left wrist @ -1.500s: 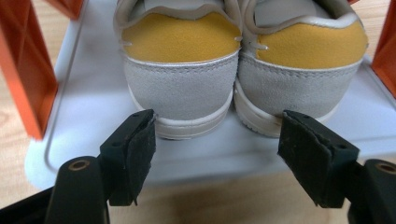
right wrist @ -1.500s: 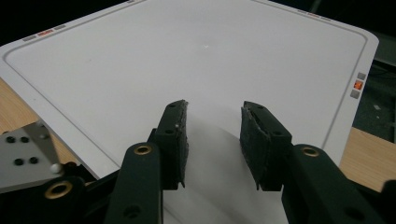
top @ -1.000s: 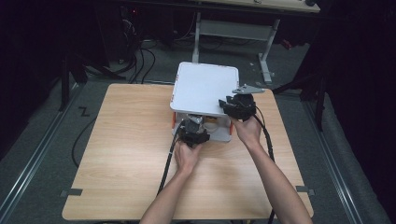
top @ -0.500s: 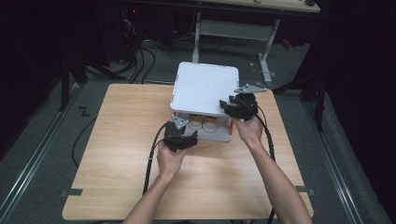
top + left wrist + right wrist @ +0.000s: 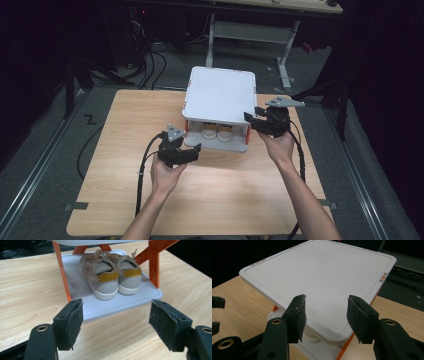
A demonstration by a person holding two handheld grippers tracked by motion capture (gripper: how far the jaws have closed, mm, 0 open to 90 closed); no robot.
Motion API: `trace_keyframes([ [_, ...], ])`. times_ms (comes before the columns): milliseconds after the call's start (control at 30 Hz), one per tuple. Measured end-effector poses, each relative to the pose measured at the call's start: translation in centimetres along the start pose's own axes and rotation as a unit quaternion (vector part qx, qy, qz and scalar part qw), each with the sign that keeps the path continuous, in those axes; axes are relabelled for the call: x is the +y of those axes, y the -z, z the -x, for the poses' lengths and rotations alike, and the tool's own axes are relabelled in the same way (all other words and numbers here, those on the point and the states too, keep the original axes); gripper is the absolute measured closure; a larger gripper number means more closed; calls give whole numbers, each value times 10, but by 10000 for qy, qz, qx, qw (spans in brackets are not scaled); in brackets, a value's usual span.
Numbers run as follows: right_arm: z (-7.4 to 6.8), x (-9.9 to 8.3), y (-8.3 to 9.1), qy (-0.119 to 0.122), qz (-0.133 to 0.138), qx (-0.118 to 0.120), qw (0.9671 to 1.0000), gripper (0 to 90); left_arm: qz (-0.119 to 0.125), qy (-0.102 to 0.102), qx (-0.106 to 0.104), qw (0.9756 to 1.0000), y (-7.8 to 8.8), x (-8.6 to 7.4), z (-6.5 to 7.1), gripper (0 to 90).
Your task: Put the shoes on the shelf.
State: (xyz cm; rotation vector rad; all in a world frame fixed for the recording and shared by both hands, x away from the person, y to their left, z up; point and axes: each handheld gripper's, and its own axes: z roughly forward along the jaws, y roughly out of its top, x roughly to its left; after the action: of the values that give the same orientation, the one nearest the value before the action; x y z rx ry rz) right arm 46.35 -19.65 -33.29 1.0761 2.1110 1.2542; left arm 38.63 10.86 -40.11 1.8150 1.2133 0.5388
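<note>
We have drawn the left hand-held gripper (image 5: 180, 152) back from the shoes (image 5: 110, 273) — both grippers spread, right hand-held gripper (image 5: 265, 122) just opened — placement looks finished.

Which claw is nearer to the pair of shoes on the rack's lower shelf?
Left. The left claw hangs open just in front of the shoes; the right claw is open at the rack's top shelf corner.

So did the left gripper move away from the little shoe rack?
Yes. The left gripper has backed off from the front of the shoe rack, toward the person and the table's left side. Its jaws are open and empty.
</note>
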Motion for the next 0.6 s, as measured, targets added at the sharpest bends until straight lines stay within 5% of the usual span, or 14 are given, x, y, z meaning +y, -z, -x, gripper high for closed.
trace_keyframes([
  [233,2,-13,30,-110,259,73,9996,479,363,106,-194,9991,24,1,-9,250],
  [600,1,-41,56,-46,554,21,9985,421,463,175,-146,9987,47,-9,-24,231],
])
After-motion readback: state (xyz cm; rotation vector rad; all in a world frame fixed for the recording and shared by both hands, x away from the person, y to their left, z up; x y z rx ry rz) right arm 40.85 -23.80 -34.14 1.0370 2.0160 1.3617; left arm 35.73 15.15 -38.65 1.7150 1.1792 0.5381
